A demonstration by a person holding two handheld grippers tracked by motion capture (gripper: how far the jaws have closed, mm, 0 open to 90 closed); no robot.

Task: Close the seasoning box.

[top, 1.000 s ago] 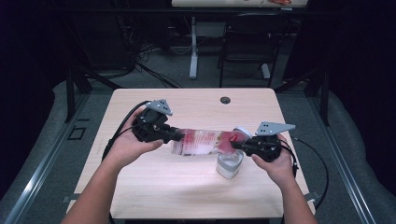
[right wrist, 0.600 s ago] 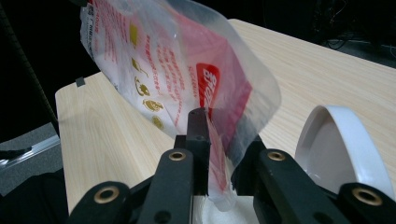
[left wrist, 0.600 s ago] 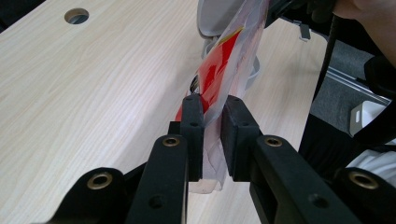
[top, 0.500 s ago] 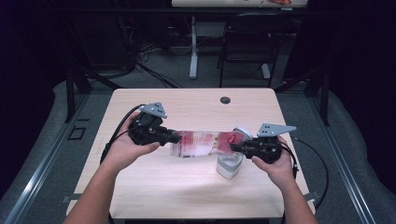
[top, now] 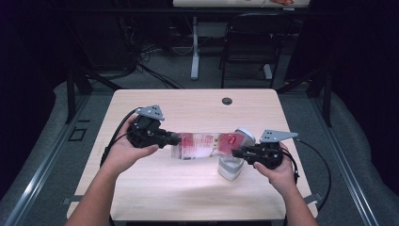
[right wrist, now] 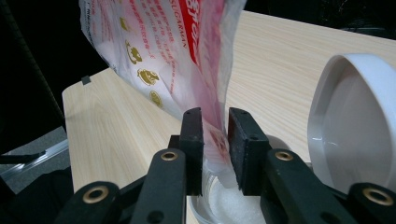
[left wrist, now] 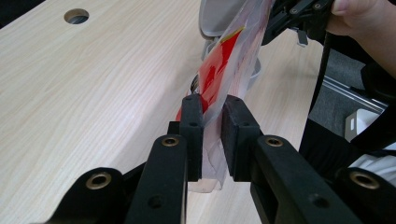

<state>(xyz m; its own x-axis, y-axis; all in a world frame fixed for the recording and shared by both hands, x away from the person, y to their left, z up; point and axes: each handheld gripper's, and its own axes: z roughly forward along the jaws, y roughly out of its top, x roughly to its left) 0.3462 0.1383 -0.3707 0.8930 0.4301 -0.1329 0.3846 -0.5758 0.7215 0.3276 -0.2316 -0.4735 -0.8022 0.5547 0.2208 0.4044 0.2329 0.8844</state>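
Note:
A clear plastic bag [top: 202, 145] with red print hangs stretched sideways between my two grippers above the table. My left gripper [top: 175, 140] is shut on the bag's left end [left wrist: 219, 60], the film pinched between its pads [left wrist: 212, 109]. My right gripper [top: 235, 152] has just been opening its jaws. The bag's other end [right wrist: 173, 46] hangs loosely between those jaws [right wrist: 215, 121]. Right under that end stands a white container [top: 229, 168] with white granules in it [right wrist: 233, 205]. Its hinged lid [right wrist: 355, 126] stands up open.
The light wooden table [top: 188, 103] has a round cable hole [top: 227, 100] near its far edge. Cables trail from both grippers off the table's sides. A chair and a desk leg stand on the floor beyond the table.

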